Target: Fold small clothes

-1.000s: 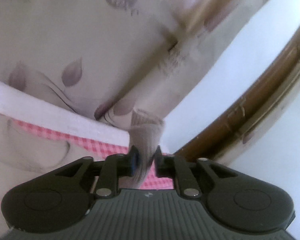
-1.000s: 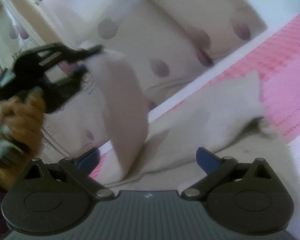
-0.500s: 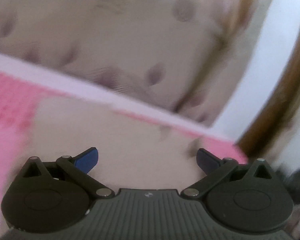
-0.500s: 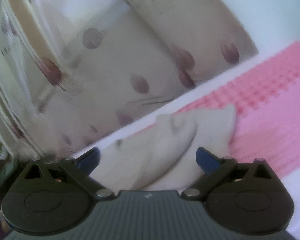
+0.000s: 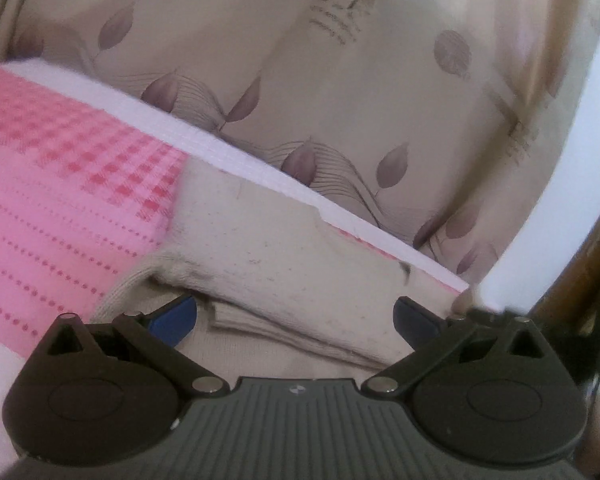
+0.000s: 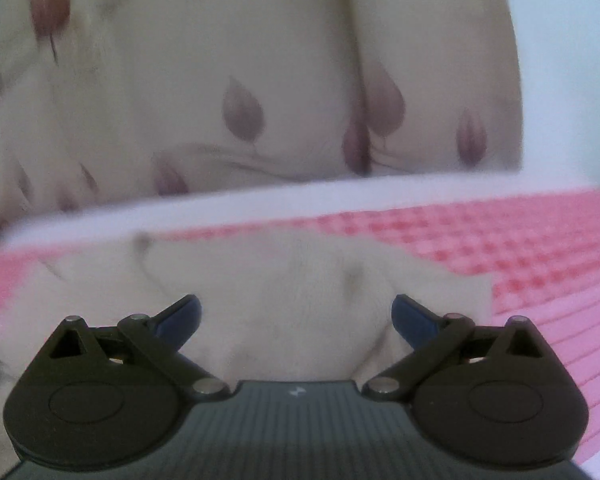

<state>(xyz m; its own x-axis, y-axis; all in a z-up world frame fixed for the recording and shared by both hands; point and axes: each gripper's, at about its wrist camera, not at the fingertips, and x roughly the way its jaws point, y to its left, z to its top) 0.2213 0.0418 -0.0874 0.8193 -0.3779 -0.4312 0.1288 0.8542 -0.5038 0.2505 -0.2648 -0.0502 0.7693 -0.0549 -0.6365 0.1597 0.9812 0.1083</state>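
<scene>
A small beige knit garment (image 5: 268,240) lies on the pink checked cloth (image 5: 60,168), with a ribbed sleeve (image 5: 284,320) folded across it. My left gripper (image 5: 294,316) is open and empty, hovering just over the folded sleeve, blue pads on either side. In the right wrist view the same garment (image 6: 300,280) lies blurred on the pink cloth (image 6: 520,240). My right gripper (image 6: 296,316) is open and empty just above it.
A beige curtain with purple leaf prints (image 5: 340,80) hangs behind the white edge (image 5: 236,156) of the surface; it also shows in the right wrist view (image 6: 240,80). A white wall (image 5: 572,160) and brown wooden frame (image 5: 596,248) stand at right.
My left gripper let go of the sleeve it was pinching in the air and now hovers open over the garment. The sleeve now lies folded across the garment. My right gripper swung to face it.
</scene>
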